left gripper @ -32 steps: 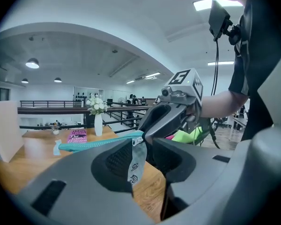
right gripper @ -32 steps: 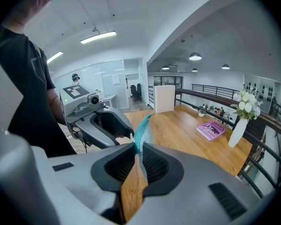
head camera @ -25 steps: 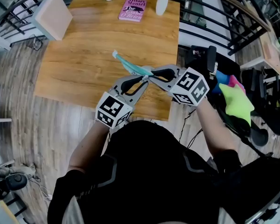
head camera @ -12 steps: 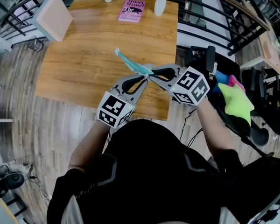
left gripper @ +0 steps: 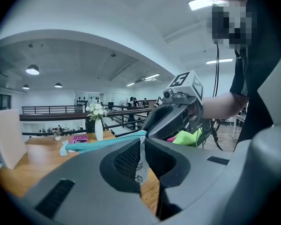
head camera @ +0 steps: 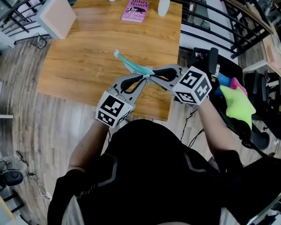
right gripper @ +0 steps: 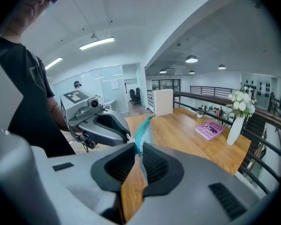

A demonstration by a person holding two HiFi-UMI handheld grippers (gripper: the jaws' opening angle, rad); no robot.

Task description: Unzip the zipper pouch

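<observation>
The teal zipper pouch [head camera: 130,65] hangs edge-on above the wooden table [head camera: 84,64], held up between both grippers. My right gripper [head camera: 152,75] is shut on the pouch's near end; the teal edge [right gripper: 141,134] rises from between its pads. My left gripper [head camera: 146,78] meets it tip to tip from the left. Its jaws have just been closing, and a thin grey pull tab [left gripper: 141,157] is now pinched between its pads. In the left gripper view the pouch [left gripper: 100,144] stretches away to the left, with the right gripper [left gripper: 175,118] just behind it.
At the table's far edge lie a pink book [head camera: 135,10] and a white vase of flowers [head camera: 164,3]. A pale chair [head camera: 56,15] stands at the far left corner. A green star-shaped cushion [head camera: 237,104] sits right of the table, with railings behind it.
Both grippers and the pouch have stayed in place. The left gripper's jaws look slightly closer together than before.
</observation>
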